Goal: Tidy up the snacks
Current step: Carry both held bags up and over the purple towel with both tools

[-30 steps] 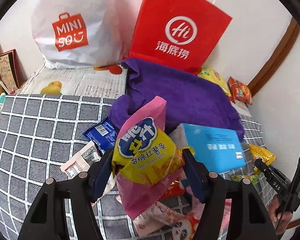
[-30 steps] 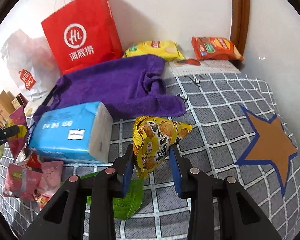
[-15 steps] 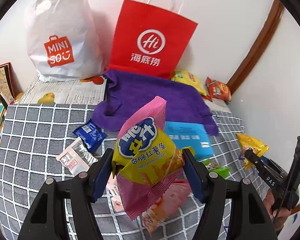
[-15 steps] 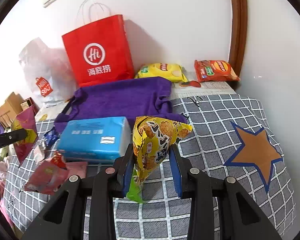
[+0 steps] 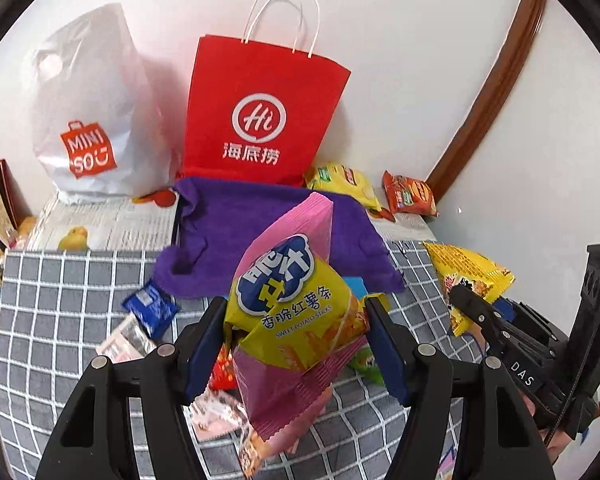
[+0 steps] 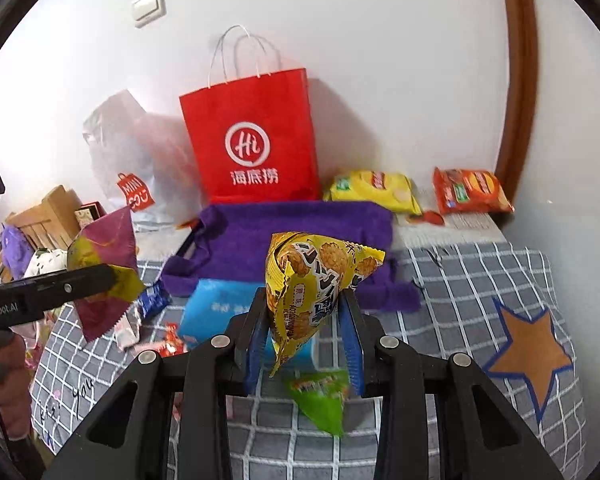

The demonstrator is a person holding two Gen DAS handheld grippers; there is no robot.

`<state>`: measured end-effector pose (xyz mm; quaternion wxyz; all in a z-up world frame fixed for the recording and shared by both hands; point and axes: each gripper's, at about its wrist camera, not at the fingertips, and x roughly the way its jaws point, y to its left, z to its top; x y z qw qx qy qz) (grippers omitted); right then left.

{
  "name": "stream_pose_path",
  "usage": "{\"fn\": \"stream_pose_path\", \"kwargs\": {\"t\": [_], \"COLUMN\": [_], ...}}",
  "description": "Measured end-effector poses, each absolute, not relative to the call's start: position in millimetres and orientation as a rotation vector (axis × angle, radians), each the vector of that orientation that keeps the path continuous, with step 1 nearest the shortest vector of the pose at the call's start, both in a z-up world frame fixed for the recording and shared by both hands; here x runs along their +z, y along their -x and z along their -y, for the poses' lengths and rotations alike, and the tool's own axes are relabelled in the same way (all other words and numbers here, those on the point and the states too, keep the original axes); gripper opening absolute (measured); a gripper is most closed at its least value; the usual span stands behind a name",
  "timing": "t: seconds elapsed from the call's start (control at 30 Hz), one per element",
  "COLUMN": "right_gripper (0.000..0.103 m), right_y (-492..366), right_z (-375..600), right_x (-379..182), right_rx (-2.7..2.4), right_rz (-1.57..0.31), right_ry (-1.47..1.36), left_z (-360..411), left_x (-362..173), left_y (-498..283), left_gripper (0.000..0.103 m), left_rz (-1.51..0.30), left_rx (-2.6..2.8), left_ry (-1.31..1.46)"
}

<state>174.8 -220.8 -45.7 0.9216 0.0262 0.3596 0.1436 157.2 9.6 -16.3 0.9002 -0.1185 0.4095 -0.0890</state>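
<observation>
My left gripper [image 5: 294,320] is shut on a pink and yellow sweet potato sticks bag [image 5: 288,312], held high above the checked tablecloth [image 5: 60,304]. My right gripper [image 6: 306,320] is shut on a yellow cracker bag [image 6: 312,280], also held in the air. Each gripper shows in the other view: the right one with its yellow bag [image 5: 472,276] at the right, the left one with its pink bag [image 6: 104,268] at the left. Loose snack packets lie below: a blue one [image 5: 150,308], a silver one [image 5: 126,344], a green one [image 6: 324,400].
A red paper bag [image 5: 260,116] and a white Miniso bag [image 5: 96,120] stand against the back wall. A purple cloth [image 5: 252,232] and a blue tissue pack [image 6: 216,312] lie mid-table. A yellow chip bag [image 6: 374,192] and an orange one [image 6: 470,192] sit at the back right. A star mark [image 6: 528,352] is at the right.
Both grippers have risen and pulled back from the table with their bags still held. The table objects look smaller and farther below.
</observation>
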Motion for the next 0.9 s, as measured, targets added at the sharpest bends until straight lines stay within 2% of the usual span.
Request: {"fn": "stream_pose_path", "kwargs": {"t": [0.37, 0.9], "right_gripper": [0.034, 0.034], "right_y": [-237, -351], "right_z": [198, 186], "right_x": [-33, -51], "right_rx": [0.295, 0.259], "right_rz": [-0.71, -0.732], "right_ry": [-0.01, 0.018], "left_z": [-21, -40], "left_x": [-4, -25], "left_y": [-215, -314], "left_gripper": [0.066, 0.066], "left_rz": [-0.853, -0.89], "left_rx": [-0.146, -0.122], "left_ry": [0.228, 0.188]}}
